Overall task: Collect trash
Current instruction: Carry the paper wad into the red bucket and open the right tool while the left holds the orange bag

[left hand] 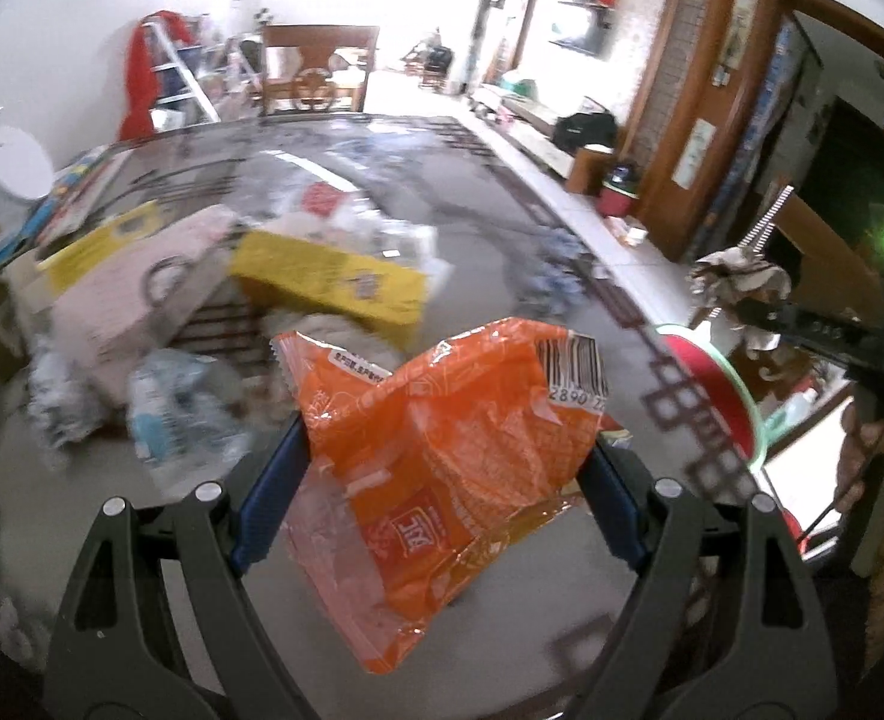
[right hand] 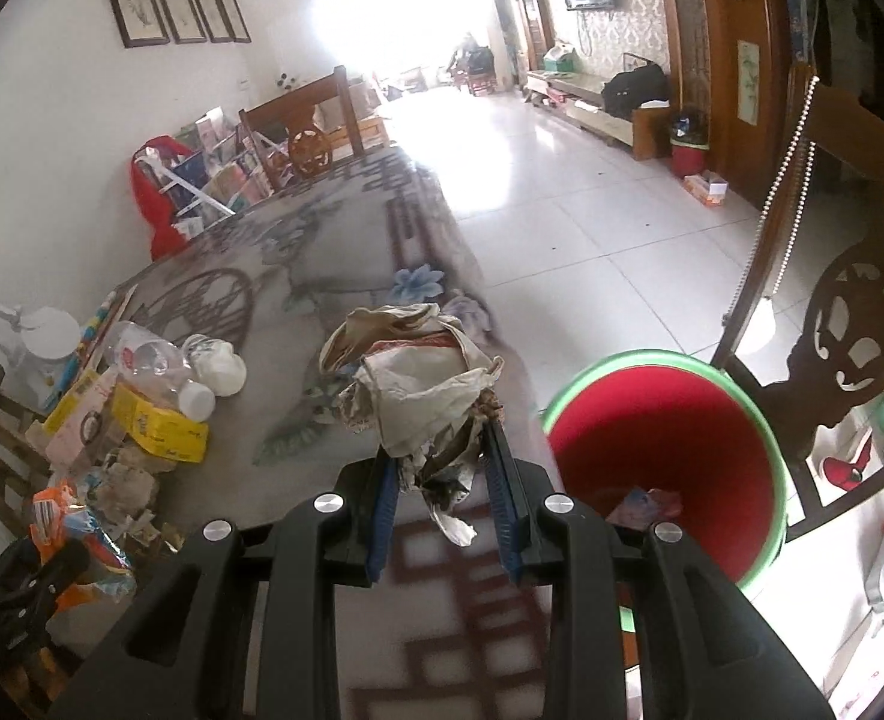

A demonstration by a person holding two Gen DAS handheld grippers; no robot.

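My left gripper (left hand: 442, 450) is shut on an orange snack wrapper (left hand: 442, 462) and holds it above the table; it also shows at the left edge of the right wrist view (right hand: 51, 516). My right gripper (right hand: 442, 468) is shut on a wad of crumpled paper (right hand: 417, 378), held above the table edge just left of the red bin (right hand: 670, 468) with a green rim. The bin (left hand: 724, 384) holds a few scraps. The right gripper with its wad (left hand: 736, 282) shows at the right of the left wrist view.
A pile of trash lies on the patterned tablecloth (right hand: 333, 252): a yellow box (right hand: 159, 426), a pink carton (left hand: 135, 294), a clear plastic bottle (right hand: 153, 366), crumpled wrappers. A wooden chair (right hand: 844, 330) stands right of the bin. Another chair (right hand: 309, 126) stands at the table's far end.
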